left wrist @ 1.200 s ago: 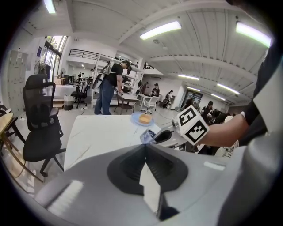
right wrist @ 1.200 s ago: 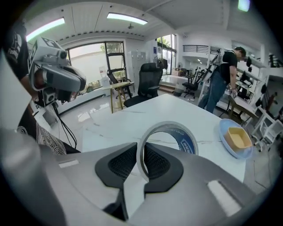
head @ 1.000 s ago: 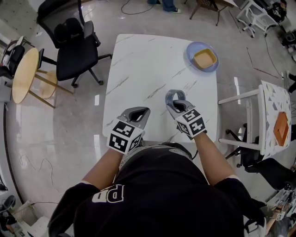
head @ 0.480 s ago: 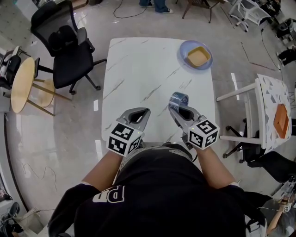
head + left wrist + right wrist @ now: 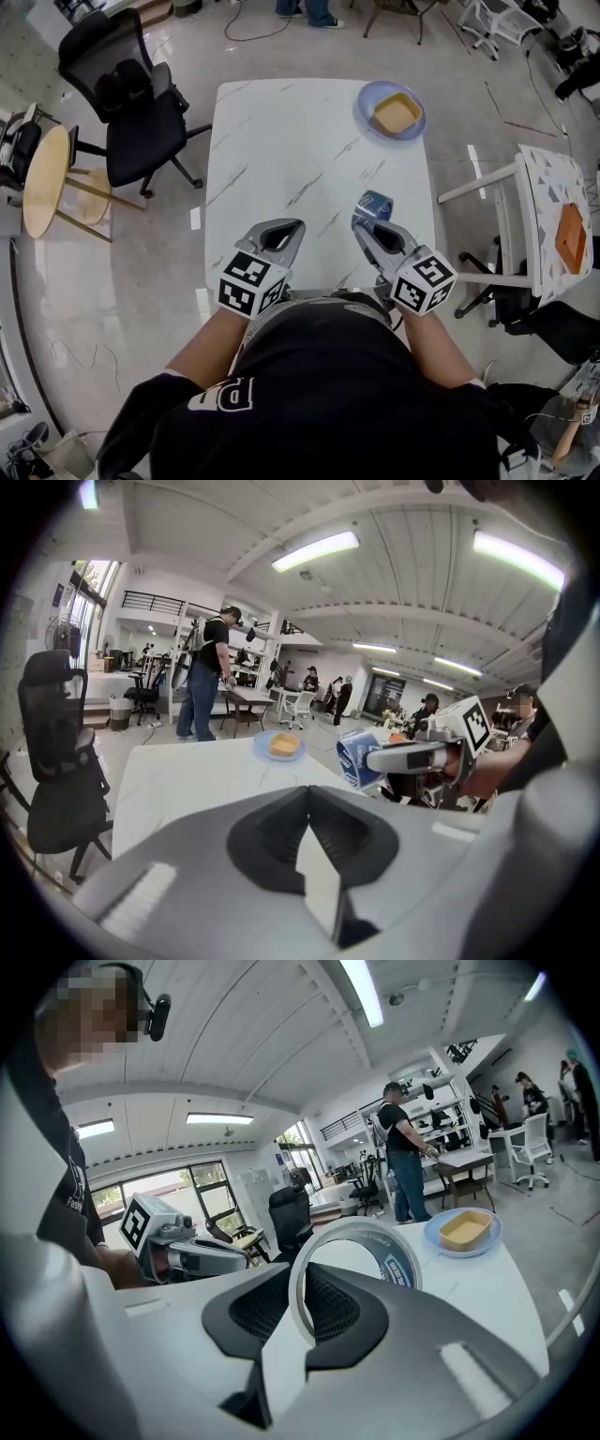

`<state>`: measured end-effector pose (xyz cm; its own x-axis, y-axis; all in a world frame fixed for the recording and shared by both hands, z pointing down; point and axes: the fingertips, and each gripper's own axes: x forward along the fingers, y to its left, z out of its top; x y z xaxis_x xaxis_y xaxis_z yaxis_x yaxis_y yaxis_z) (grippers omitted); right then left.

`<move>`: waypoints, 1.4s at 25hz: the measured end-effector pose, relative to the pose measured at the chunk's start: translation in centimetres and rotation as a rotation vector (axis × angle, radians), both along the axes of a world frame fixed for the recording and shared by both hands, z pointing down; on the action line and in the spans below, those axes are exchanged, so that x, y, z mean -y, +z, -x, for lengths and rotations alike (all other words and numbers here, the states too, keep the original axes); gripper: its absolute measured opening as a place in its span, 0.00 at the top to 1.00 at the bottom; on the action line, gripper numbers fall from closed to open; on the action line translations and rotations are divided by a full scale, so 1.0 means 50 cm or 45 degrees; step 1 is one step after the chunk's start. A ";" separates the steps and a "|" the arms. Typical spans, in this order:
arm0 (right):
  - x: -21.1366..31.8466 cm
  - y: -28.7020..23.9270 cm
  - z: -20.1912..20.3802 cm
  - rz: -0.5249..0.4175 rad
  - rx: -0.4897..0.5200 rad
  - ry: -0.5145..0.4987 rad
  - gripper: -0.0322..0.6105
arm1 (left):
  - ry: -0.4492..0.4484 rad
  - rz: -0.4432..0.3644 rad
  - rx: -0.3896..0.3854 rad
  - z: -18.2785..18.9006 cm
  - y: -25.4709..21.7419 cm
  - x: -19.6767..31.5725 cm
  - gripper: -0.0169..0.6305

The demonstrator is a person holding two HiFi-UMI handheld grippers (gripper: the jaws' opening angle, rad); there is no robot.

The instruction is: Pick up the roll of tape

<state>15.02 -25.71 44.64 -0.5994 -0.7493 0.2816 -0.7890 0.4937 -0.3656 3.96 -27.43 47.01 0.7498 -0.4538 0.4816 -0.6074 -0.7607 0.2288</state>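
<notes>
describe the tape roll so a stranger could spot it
Over the white marble table's right side, the right gripper is shut on a blue-printed ring: the roll of tape. The only other item, a blue plate, sits at the far corner.

I have the roll of tape (image 5: 373, 204) between the jaws of my right gripper (image 5: 375, 225), over the near right of the surface (image 5: 281, 141). My left gripper (image 5: 281, 231) is just left of it, at the near edge. A plate (image 5: 391, 112) sits at the far right corner, and a chair (image 5: 131, 103) stands off the far left.
</notes>
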 end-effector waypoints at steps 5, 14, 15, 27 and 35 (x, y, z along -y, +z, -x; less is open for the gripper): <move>-0.003 0.002 -0.019 -0.011 0.005 0.037 0.88 | 0.012 -0.011 -0.004 -0.008 -0.007 0.003 0.88; -0.003 0.013 -0.024 0.001 -0.012 0.044 0.88 | 0.004 -0.021 -0.031 -0.019 -0.017 0.009 0.88; -0.003 0.014 -0.023 0.002 -0.015 0.040 0.88 | 0.003 -0.022 -0.032 -0.020 -0.018 0.009 0.88; -0.001 0.018 -0.018 0.006 -0.029 0.019 0.88 | -0.013 -0.031 -0.028 -0.017 -0.019 0.008 0.88; -0.005 0.022 -0.012 0.003 -0.036 0.010 0.88 | -0.016 -0.037 -0.030 -0.016 -0.021 0.005 0.88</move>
